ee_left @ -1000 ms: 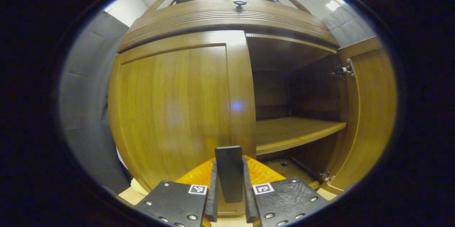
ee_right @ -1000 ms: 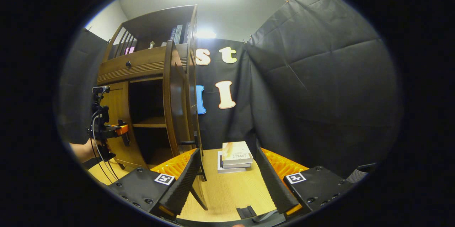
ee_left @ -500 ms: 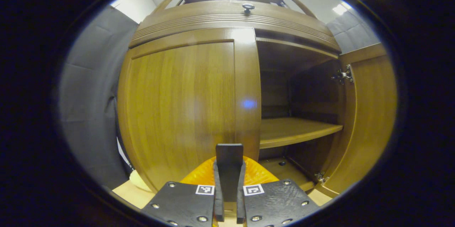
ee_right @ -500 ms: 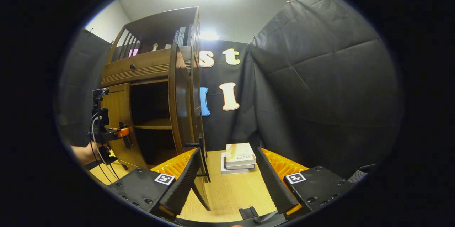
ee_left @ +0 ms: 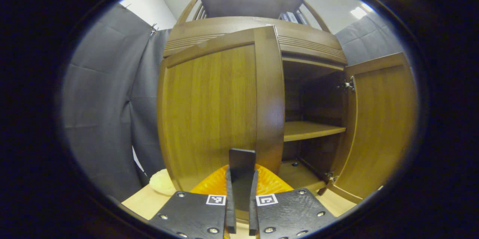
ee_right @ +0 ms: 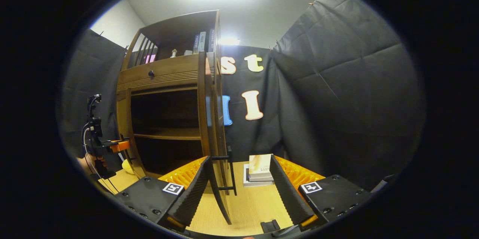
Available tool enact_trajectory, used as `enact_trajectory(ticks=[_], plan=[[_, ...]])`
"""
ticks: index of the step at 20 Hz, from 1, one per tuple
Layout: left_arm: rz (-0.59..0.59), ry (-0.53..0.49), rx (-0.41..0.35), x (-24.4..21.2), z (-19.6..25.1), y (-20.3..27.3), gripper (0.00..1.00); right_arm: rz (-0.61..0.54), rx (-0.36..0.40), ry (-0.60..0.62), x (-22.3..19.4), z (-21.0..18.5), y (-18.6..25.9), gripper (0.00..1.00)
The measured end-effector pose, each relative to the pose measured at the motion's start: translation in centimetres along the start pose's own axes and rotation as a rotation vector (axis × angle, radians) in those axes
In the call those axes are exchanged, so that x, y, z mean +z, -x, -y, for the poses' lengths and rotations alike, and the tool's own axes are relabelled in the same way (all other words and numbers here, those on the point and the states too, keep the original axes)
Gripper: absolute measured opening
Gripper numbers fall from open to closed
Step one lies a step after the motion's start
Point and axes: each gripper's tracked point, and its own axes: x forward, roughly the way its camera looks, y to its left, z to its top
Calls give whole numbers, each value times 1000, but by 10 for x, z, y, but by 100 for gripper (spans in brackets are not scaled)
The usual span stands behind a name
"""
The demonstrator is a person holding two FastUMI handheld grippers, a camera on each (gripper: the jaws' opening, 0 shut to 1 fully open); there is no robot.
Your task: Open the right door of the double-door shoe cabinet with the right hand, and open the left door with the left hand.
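In the left gripper view the wooden shoe cabinet (ee_left: pixel 239 31) stands close ahead. Its left door (ee_left: pixel 213 115) is swung partly out. My left gripper (ee_left: pixel 241 174) is shut on that door's dark upright handle (ee_left: pixel 242 160). The right door (ee_left: pixel 380 126) stands wide open, baring a shelf (ee_left: pixel 312 130). In the right gripper view my right gripper (ee_right: pixel 239 194) is open. The right door (ee_right: pixel 211 119) is edge-on there, and its handle (ee_right: pixel 229 173) lies between the fingers without touching them. Far left, a hand holds the left gripper (ee_right: pixel 112 145) at the left door (ee_right: pixel 122 119).
Stacked books (ee_right: pixel 260 166) lie on the wooden floor (ee_right: pixel 254 205) beyond the right door. More books (ee_right: pixel 204 40) stand on the cabinet's top shelf, above a drawer with a knob (ee_right: pixel 151 73). A cream object (ee_left: pixel 162 182) sits by the cabinet's left foot. Black cloth walls enclose the booth.
My left gripper's fingers closed onto the left door's handle, and the door has swung outward from shut. The right gripper stays open by the open right door.
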Motion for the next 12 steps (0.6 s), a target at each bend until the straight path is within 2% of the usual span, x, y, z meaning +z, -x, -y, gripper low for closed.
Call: enact_trajectory(ticks=[1,2,8,12], plan=[[-2,1,3,1,-5,8,12,1,10,1,0,-5,-2,98],[-3,3,7,0,-10,15,17,1,18,3,2,-11,-5,98],[-9,8,41,-3,-45,52,17,15,73,23,9,-43,-11,98],[0,-3,72,-3,-77,77,14,24,108,32,10,-67,-11,98]])
